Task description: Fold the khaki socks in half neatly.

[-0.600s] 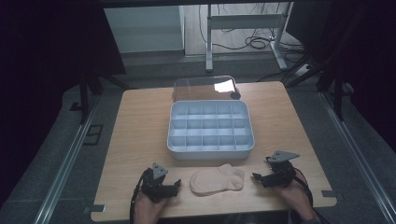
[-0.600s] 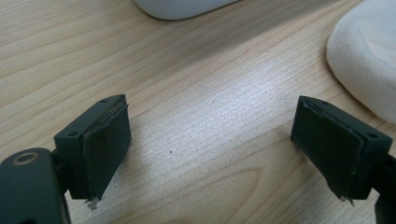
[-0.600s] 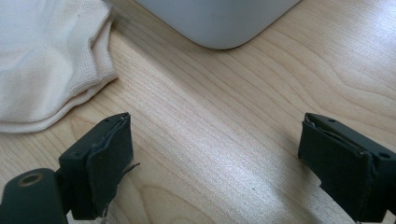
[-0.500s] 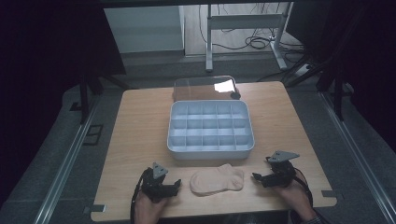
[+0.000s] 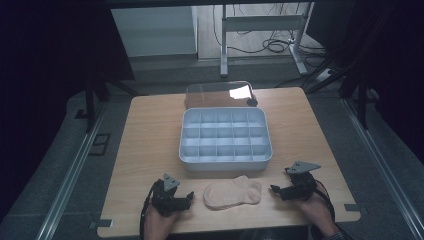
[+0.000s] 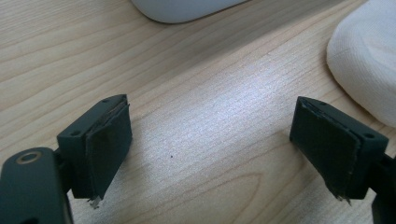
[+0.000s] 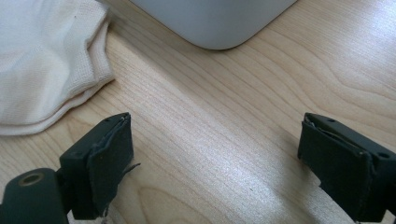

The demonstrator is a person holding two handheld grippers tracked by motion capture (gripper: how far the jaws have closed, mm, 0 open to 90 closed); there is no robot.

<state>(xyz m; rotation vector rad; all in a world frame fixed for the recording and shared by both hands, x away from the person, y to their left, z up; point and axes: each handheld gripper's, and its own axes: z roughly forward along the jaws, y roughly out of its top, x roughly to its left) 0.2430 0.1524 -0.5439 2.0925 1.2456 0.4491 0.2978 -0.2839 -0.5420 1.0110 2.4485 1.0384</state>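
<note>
A pale sock (image 5: 232,193) lies flat at the near edge of the tabletop (image 5: 150,145), between the left gripper (image 5: 188,196) and the right gripper (image 5: 273,189), touching neither. Both grippers are released, jaws wide over bare wood. The sock is cut off in both gripper views, and the divided tray (image 5: 225,137) shows there as a corner.

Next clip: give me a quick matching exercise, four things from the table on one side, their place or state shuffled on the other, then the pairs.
Things:
1. sock
2. divided tray
3. clear lid
4. left gripper

Place or state:
A. at the table's far edge, behind the tray
B. jaws open over bare wood
C. lying flat between the two grippers
D. mid-table, all compartments empty

Pairs: 1-C, 2-D, 3-A, 4-B
</note>
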